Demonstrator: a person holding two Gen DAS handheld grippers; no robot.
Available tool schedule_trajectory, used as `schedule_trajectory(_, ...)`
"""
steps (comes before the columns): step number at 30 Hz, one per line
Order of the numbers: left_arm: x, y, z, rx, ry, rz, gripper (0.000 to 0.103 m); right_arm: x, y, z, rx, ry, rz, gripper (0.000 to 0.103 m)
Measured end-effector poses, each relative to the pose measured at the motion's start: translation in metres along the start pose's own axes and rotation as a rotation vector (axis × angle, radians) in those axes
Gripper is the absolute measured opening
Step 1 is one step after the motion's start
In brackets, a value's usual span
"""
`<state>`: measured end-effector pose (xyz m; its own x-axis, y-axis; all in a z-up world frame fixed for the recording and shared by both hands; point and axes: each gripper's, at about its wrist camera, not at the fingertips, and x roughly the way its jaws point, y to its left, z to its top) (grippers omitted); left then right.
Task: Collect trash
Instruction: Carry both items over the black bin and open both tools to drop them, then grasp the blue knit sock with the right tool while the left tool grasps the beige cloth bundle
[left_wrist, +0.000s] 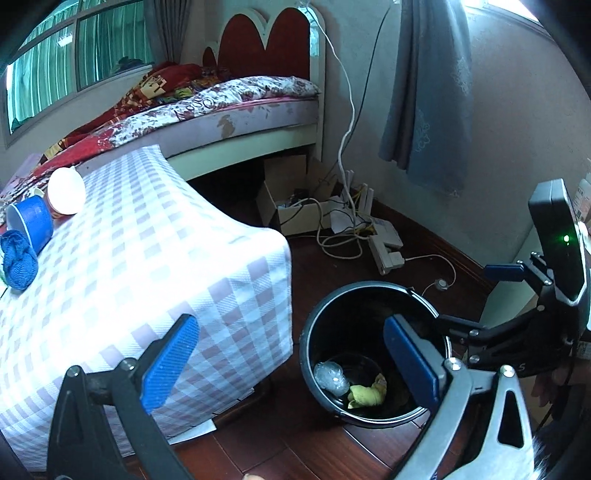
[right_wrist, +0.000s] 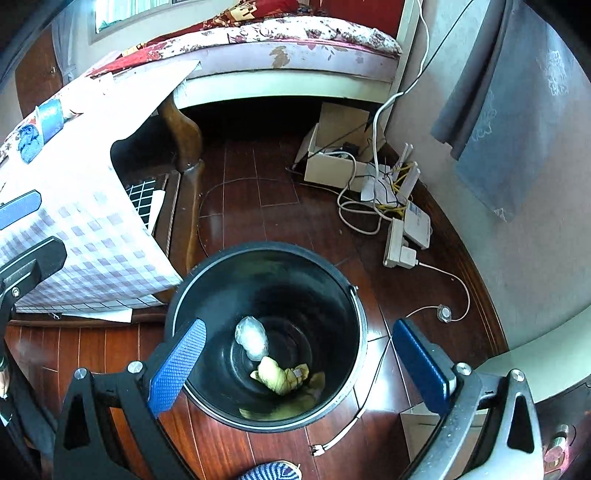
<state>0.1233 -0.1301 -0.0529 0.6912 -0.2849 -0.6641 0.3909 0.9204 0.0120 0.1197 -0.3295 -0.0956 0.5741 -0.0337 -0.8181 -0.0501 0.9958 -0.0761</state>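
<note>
Crumpled clear plastic wad (right_wrist: 252, 338) and yellow peel scraps (right_wrist: 282, 376), low in black round bin (right_wrist: 354, 332): dropped for collection. Right gripper (right_wrist: 299, 365) fingers wide, empty, above bin mouth. Left gripper (left_wrist: 291, 363) fingers likewise wide, near checked-cloth counter (left_wrist: 147, 258).

we see a dark red-brown wooden plank floor (right_wrist: 258, 206) under a pale plaster wall (left_wrist: 517, 155) hung with a grey-blue embroidered curtain (left_wrist: 432, 110). a bed with a red heart-shaped headboard (left_wrist: 266, 40) stands beneath daylit green-curtained windows (left_wrist: 74, 62); a lilac-and-white checked tablecloth (left_wrist: 147, 258) drapes the table's near corner.
</note>
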Motion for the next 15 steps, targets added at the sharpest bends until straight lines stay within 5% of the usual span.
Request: schedule_trajectory(15,-0.034,0.043,-0.001,-0.085,-0.048,0.103,0.101,-0.034,0.038,0.032,-0.034,-0.109,0.056,0.102)
